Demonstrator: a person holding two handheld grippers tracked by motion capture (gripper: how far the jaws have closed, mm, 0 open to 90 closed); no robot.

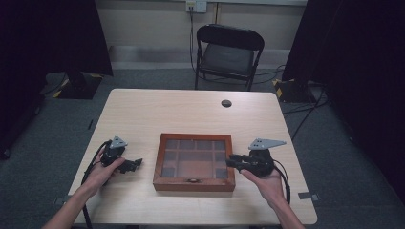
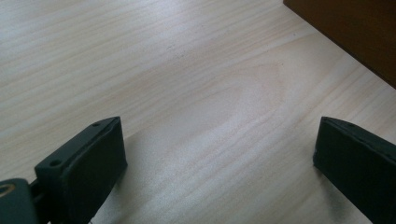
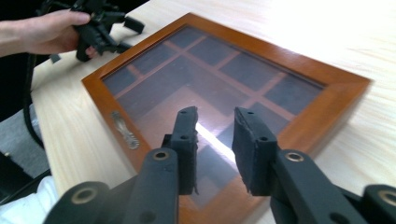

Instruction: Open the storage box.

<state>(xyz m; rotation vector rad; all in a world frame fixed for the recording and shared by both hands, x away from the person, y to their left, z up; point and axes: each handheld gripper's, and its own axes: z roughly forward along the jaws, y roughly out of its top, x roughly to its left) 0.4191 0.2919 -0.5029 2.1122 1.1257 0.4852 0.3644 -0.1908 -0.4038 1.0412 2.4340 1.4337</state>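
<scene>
A wooden box (image 1: pixel 193 139) with a glass lid and divided compartments lies shut in the middle of the table, its brass latch (image 1: pixel 193 180) facing the near edge. My left gripper (image 1: pixel 135 163) rests left of the box, a short way off it, jaws wide open over bare wood (image 2: pixel 215 158); the box corner (image 2: pixel 355 32) shows at top right. My right gripper (image 1: pixel 232 161) hovers over the box's right edge, pointing left. Its jaws (image 3: pixel 215 140) stand a narrow gap apart above the glass with nothing between them. The box frame (image 3: pixel 299 60) and latch (image 3: pixel 123 128) lie below, and the left gripper (image 3: pixel 100 23) is beyond.
A black folding chair (image 1: pixel 229 50) stands behind the table's far edge. A round cable hole (image 1: pixel 226 103) sits in the tabletop beyond the box. Dark curtains flank both sides, with cables on the floor at right.
</scene>
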